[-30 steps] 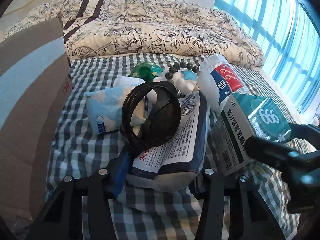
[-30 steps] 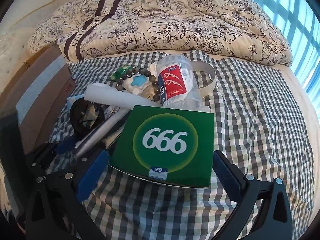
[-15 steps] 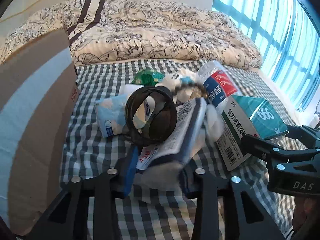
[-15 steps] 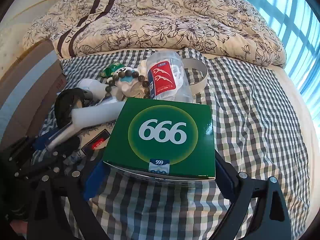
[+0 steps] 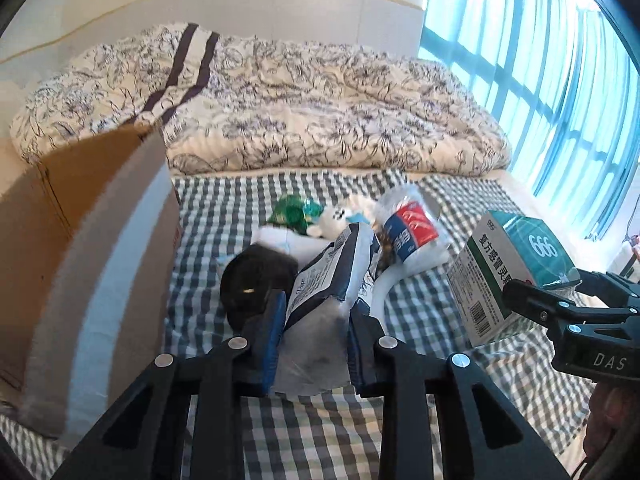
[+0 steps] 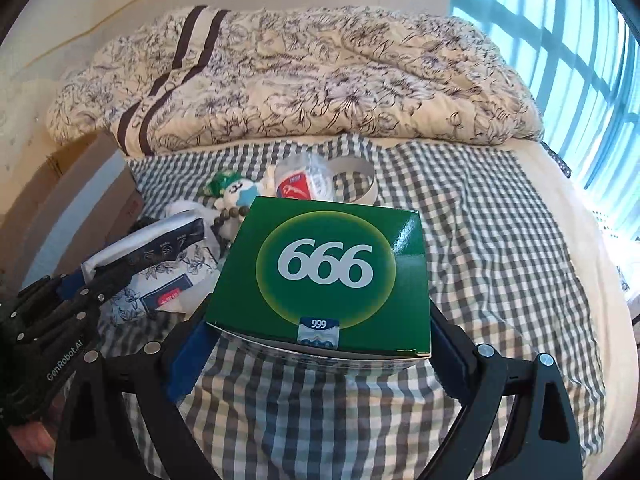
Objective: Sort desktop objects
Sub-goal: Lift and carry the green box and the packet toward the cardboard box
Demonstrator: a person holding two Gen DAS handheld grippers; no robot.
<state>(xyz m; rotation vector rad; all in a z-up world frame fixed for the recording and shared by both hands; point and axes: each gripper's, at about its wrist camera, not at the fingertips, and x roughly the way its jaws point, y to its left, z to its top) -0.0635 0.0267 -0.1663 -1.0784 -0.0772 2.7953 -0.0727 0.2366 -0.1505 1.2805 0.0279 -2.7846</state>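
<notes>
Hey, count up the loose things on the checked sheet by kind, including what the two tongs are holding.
Boxes: 1, green medicine box
Packets: 1, tissue pack
Bottles: 1, plastic bottle
Tape rolls: 2, black roll, white roll
Toys: 1, white plush figure
Bead strings: 1, bead bracelet
Green wrappers: 1, green wrapper
Total: 8

Counted things lying on the checked cloth

Showing: one green "666" carton (image 6: 326,276), one clear plastic bottle (image 5: 408,226), one white-and-navy packet (image 5: 332,276), one brown cardboard box (image 5: 84,248), two black grippers.
</notes>
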